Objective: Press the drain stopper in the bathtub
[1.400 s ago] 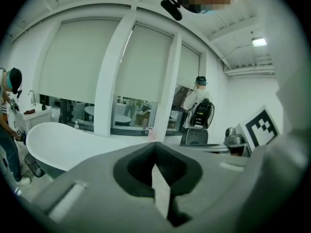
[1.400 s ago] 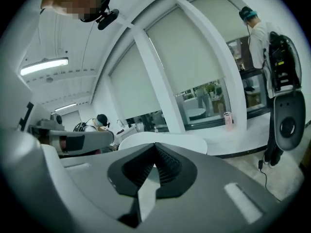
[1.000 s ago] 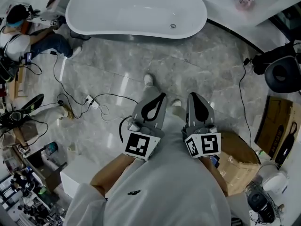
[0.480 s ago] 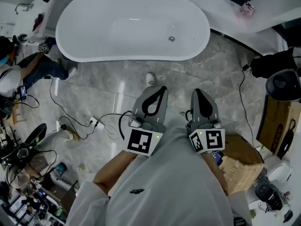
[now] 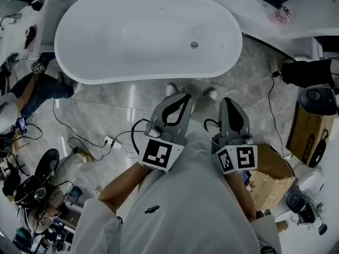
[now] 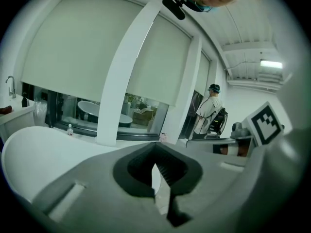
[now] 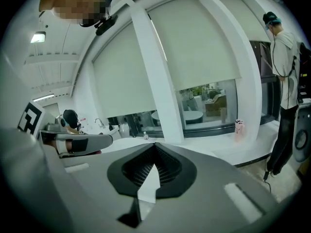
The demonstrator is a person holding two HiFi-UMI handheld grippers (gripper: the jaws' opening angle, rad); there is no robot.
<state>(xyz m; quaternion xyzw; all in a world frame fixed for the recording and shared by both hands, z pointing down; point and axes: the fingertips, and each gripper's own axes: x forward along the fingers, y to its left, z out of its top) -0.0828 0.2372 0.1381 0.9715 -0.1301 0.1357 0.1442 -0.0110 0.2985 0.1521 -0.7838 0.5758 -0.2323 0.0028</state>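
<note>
Beside the bathtub (image 5: 116, 36), we hold left hand-held gripper (image 5: 181, 98) and right hand-held gripper (image 5: 229, 102) closed, empty; overreaching may miss the drain stopper (image 5: 194, 45).

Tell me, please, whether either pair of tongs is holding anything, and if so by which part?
Nothing is held. The left tongs and the right tongs are both shut and empty, on the near side of the bathtub.

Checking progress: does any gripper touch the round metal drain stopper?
No, the left gripper and right gripper hang outside the white oval bathtub.
</note>
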